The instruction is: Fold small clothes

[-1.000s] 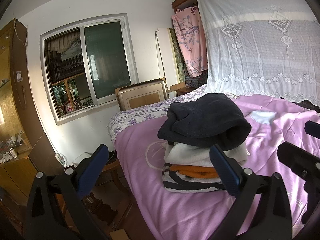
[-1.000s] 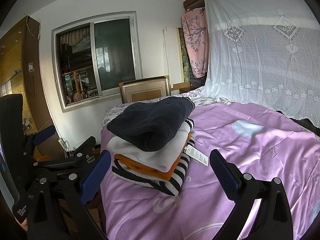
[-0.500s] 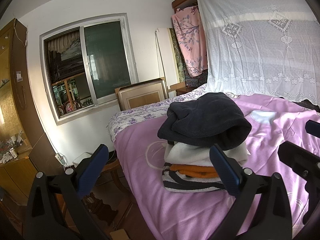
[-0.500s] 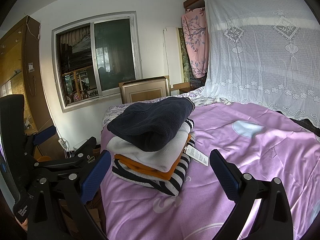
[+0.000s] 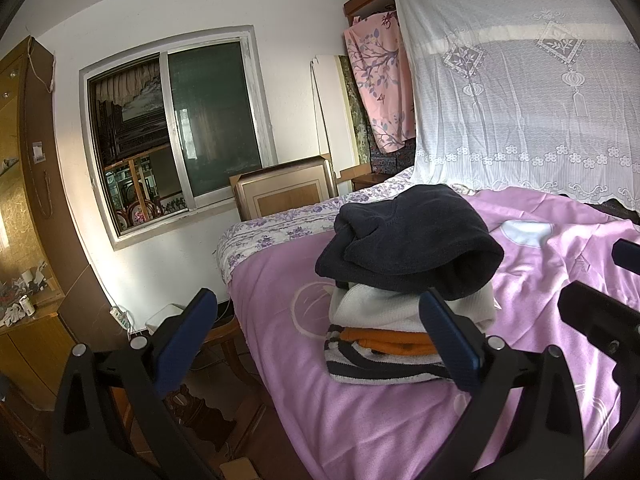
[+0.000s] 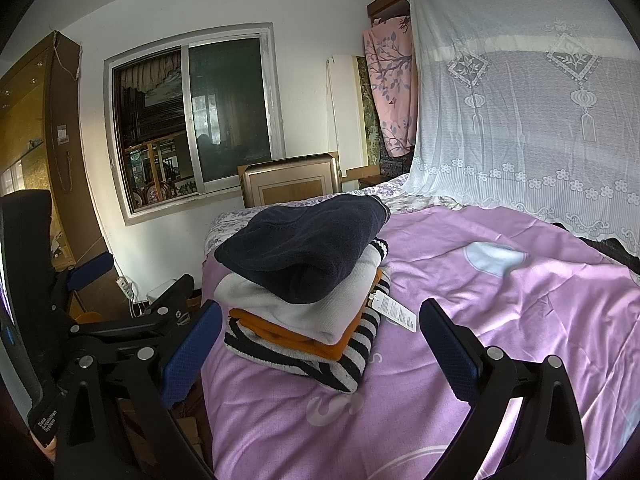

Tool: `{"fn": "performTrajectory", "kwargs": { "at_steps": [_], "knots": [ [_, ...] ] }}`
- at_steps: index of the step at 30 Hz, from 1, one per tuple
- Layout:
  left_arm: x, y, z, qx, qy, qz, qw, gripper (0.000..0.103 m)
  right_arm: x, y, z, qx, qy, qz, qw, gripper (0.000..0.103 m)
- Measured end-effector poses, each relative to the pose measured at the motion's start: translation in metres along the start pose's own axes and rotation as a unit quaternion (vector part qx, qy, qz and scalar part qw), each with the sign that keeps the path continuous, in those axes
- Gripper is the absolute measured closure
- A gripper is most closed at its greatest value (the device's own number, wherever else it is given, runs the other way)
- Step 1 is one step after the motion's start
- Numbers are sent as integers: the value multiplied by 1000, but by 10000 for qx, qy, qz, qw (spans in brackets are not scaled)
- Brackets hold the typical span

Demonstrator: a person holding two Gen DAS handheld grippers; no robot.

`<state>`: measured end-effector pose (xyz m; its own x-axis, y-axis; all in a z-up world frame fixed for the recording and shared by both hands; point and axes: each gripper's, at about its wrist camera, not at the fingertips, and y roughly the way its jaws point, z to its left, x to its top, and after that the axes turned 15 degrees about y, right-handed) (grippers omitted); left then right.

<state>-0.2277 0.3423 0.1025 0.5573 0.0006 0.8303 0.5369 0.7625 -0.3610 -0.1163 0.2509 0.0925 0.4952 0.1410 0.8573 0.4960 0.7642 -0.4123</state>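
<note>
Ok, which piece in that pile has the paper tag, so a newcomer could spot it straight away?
Find the purple bedspread and the pile of folded clothes near its left edge. The tag hangs from the pile's right side, beside the orange layer and striped bottom layer; which one it belongs to is unclear. It is the only white printed slip there.

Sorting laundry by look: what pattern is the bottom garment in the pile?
Black and white stripes on the bottom garment, clearest in the right wrist view.

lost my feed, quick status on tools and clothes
Left tool open, empty. Right tool open, empty. Clothes stack folded on bed, untouched. Nothing in the way.
</note>
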Motion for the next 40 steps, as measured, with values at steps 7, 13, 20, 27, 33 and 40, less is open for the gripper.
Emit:
{"fn": "performTrajectory", "kwargs": {
  "at_steps": [7,13,20,27,33,40],
  "knots": [
    [0,0,0,0,4,1,10000,4,0,0,0,-4,-5,0,10000,3],
    [0,-1,0,6,-2,3,10000,4,0,0,0,1,-3,0,10000,4],
    [0,0,0,-2,4,1,10000,4,0,0,0,-3,-4,2,10000,4],
    [-1,-1,0,6,-7,4,10000,4,0,0,0,1,-2,1,10000,4],
    [-1,-2,1,-18,-53,24,10000,4,0,0,-1,2,0,4,10000,4],
    [-4,-4,3,-4,-86,33,10000,4,0,0,-1,3,-1,2,10000,4]
  ]
}}
